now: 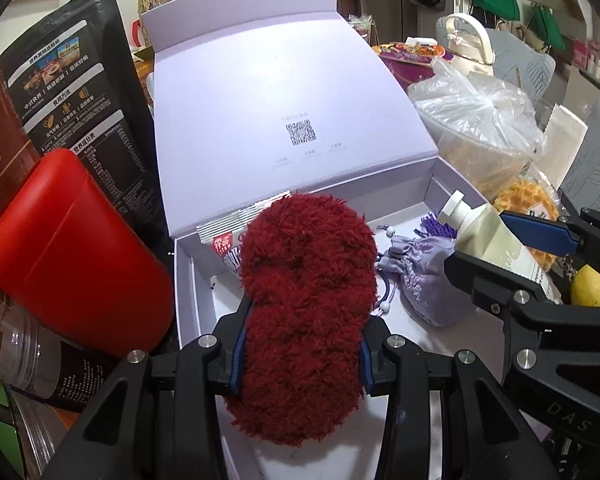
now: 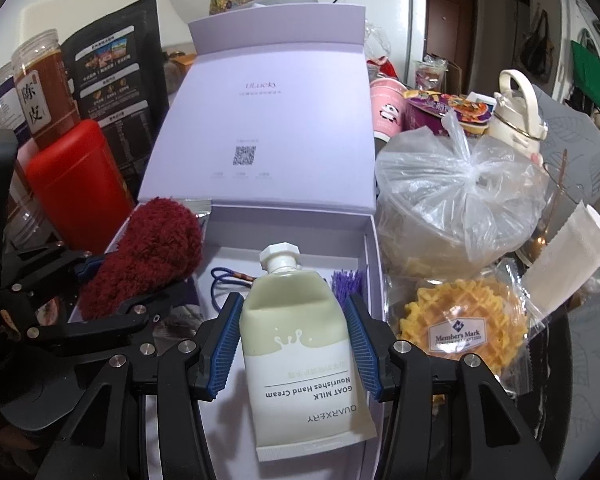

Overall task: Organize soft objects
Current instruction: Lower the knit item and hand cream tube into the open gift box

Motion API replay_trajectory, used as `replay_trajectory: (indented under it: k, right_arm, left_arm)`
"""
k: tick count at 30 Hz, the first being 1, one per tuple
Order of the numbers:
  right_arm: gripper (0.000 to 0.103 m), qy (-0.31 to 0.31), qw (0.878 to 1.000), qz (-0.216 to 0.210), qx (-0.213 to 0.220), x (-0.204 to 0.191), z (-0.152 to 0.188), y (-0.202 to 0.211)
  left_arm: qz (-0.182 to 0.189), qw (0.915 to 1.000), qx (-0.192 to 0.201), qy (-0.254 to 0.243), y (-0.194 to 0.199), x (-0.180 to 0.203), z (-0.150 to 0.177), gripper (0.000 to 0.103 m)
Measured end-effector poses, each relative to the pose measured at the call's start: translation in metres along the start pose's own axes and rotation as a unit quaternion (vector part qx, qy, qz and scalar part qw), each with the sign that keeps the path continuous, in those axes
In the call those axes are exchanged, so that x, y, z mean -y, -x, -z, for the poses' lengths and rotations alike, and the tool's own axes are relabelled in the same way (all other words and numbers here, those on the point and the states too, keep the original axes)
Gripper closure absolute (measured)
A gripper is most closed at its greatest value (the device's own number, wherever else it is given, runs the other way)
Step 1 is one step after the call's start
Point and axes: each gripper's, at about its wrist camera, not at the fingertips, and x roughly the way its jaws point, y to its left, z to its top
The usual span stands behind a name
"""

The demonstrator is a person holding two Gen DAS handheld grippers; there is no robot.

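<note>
Currently placing: left gripper [image 1: 300, 354] is pinching the red plush [image 1: 304, 312], right gripper [image 2: 296, 344] is clamping the hand cream tube [image 2: 304, 344], both hanging over the open lavender box [image 2: 370, 248]. Next: lower beside the lavender pouch [image 1: 420, 280], then release.

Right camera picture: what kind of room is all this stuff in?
Probably someone's home, likely a crowded kitchen or dining table. A white fridge stands at the back, a packaged waffle and jars of food crowd the lilac gift box, and bags hang by a door.
</note>
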Motion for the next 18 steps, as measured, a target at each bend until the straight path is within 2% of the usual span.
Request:
replay_trajectory:
  k: [7,14,18]
  right_arm:
    - [0.052,-0.01,1.0,0.001,-0.024,0.004,0.004,-0.015]
    - [0.052,-0.015,0.999,0.002,-0.038,0.005,0.005,-0.023]
    - [0.052,-0.016,0.999,0.001,-0.039,0.006,0.006,-0.024]
  left_arm:
    - [-0.009,0.9995,-0.026,-0.015,-0.01,0.005,0.001,0.062]
    - [0.008,0.9959,-0.09,-0.005,-0.026,-0.006,0.003,0.059]
    - [0.007,0.9947,-0.102,-0.006,-0.031,-0.006,0.003,0.055]
